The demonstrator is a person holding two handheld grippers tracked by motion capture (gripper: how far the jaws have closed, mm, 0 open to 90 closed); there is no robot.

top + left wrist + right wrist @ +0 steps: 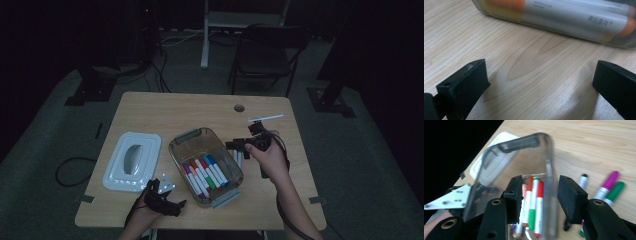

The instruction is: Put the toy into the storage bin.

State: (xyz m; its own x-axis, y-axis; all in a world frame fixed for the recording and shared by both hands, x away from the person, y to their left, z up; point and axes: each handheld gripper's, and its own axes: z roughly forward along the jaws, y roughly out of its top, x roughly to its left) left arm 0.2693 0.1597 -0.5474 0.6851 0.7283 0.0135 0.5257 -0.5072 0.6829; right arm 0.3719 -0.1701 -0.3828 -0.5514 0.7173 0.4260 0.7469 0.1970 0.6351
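A clear plastic bin (192, 135) in the middle of the table holds several coloured markers (205, 172). My right gripper (239, 146) hovers just right of the bin, pointing at it, in a hand. In the right gripper view its jaws (540, 182) stand apart with nothing pressed between them; the bin's rim (524, 141) and the markers (534, 202) lie beyond. Loose markers (610, 185) lie on the wood beside it. My left gripper (176, 202) rests near the bin's front left corner, its jaws (541, 72) wide open over bare wood, facing the bin wall (579, 35).
A white lid (132, 160) lies left of the bin. A white pen (265, 118) sits near the table's far right, close to a cable hole (239, 108). Loose markers (238, 158) lie between the bin and the right hand. A dark chair (265, 55) stands beyond the table.
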